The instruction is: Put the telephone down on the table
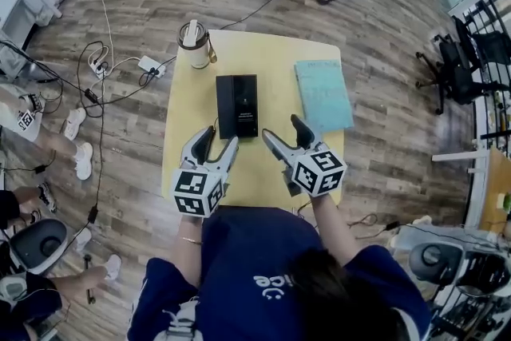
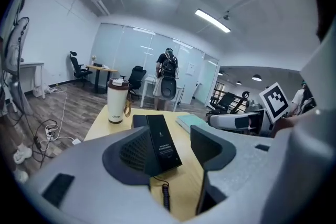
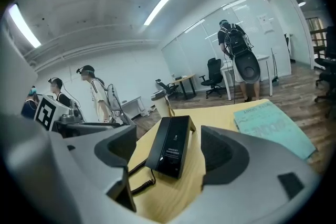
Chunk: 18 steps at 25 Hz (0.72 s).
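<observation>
The telephone lies on the yellow table (mug behind, teal booklet beside), left gripper and right gripper near it, jaws apart.

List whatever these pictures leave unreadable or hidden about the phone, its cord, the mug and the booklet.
- Phone: white print too small to read in every view; in the left gripper view the left gripper's jaw hides its left side.
- Cord: in the right gripper view it runs behind a jaw; its end is hidden.
- Mug: lid hides the contents.
- Booklet: print too blurred in the head view.
</observation>
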Available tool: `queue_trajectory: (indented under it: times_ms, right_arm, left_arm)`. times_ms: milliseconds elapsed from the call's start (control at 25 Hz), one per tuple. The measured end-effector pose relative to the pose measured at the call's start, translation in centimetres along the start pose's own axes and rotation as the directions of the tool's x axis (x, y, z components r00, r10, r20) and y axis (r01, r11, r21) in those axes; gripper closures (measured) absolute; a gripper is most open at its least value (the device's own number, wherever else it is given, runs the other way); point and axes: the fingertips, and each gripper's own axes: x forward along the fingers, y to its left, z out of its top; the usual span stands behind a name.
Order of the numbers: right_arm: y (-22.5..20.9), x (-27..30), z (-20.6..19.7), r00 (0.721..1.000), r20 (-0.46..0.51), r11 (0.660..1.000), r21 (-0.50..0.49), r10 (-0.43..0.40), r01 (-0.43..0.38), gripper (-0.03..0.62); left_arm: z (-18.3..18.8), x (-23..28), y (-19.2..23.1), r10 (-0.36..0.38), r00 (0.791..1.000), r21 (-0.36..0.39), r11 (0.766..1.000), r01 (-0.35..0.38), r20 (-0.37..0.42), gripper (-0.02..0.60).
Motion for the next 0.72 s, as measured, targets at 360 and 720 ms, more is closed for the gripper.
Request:
queue_trajectory:
  times_ms: [360,720]
  right_arm:
    - [0.7,-1.2,-1.3,0.999,-0.012,0.998,-0.051,-0.04,0.039,0.239]
    - [1.1,-1.7,-1.3,0.996,-0.006,0.991,-0.097,-0.092,0.091,0.484]
  left_arm:
    - [0.6,-0.7,-0.8,-0.015,0.999,0.047,0.999,0.013,0.05,0.344]
    - [1.0,-1.2,-1.2,-0.02,0.996,0.052,0.999,0.016,0.084,0.502]
